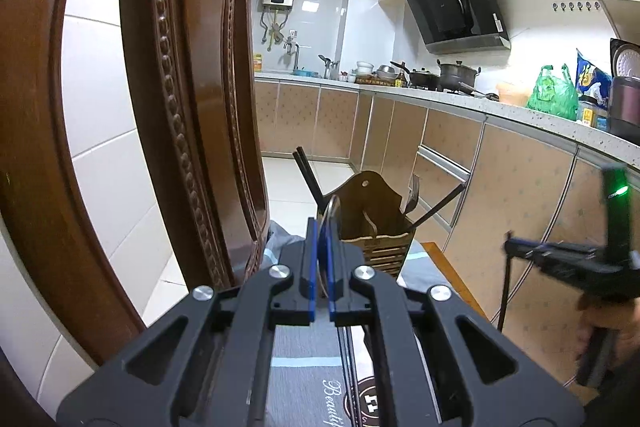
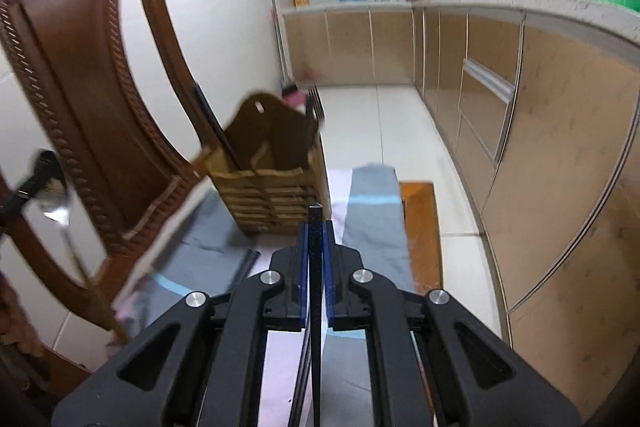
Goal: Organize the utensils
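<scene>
A brown wooden utensil holder (image 1: 374, 223) stands at the far end of a cloth-covered table (image 1: 298, 363); it also shows in the right wrist view (image 2: 276, 175). Black chopsticks (image 1: 308, 177) and a fork (image 1: 413, 195) stick out of it. My left gripper (image 1: 323, 227) is shut on a metal spoon (image 1: 331, 215), its bowl edge-on just before the holder; the spoon also shows in the right wrist view (image 2: 58, 205). My right gripper (image 2: 316, 227) is shut on black chopsticks (image 2: 315, 283), behind the holder. The right gripper also shows in the left wrist view (image 1: 516, 247), holding its chopsticks (image 1: 505, 291) hanging down.
A carved wooden chair back (image 1: 192, 87) stands close on the left and also shows in the right wrist view (image 2: 92, 75). Kitchen cabinets (image 1: 520, 195) and a cluttered counter (image 1: 460, 95) run along the right. A tiled floor (image 2: 380, 131) lies beyond the table.
</scene>
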Tool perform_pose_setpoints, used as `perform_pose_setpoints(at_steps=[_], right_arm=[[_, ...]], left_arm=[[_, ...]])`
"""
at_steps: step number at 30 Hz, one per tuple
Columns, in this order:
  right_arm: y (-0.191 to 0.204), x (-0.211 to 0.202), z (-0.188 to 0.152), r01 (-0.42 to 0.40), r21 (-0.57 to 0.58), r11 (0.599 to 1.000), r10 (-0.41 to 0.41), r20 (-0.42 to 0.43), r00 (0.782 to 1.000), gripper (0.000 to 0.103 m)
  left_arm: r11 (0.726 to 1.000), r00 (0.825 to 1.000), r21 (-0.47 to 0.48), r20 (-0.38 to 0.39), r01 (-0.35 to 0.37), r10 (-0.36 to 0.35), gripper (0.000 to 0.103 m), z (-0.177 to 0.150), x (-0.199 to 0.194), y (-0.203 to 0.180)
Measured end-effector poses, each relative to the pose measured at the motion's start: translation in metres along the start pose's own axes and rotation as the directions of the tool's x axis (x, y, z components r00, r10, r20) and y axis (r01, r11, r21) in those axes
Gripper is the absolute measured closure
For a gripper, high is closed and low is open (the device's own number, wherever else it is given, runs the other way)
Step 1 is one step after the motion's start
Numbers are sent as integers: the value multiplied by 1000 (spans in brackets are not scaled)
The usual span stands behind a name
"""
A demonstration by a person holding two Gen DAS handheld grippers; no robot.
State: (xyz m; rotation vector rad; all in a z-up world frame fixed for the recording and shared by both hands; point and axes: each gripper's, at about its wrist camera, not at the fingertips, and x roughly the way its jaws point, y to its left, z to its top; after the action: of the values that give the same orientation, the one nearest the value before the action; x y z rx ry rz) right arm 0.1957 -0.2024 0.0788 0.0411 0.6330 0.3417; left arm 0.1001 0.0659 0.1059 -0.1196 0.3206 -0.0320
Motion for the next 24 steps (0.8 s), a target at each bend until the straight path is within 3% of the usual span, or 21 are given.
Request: perform_pose_setpoints(at_steps=[4, 11, 24], right_arm=[[4, -42, 7, -36, 4, 999, 36, 69, 997, 96], [10, -104, 16, -81, 10, 997, 77, 221, 972, 96], [22, -101, 9, -73, -22, 997, 76, 189, 979, 96]], left_arm=[[1000, 1000, 2, -2, 9, -9, 100, 1, -3, -5], [1000, 1000, 7, -15, 2, -2, 100, 1, 1, -12], [1000, 1000, -3, -26, -2, 2, 99, 3, 9, -8]])
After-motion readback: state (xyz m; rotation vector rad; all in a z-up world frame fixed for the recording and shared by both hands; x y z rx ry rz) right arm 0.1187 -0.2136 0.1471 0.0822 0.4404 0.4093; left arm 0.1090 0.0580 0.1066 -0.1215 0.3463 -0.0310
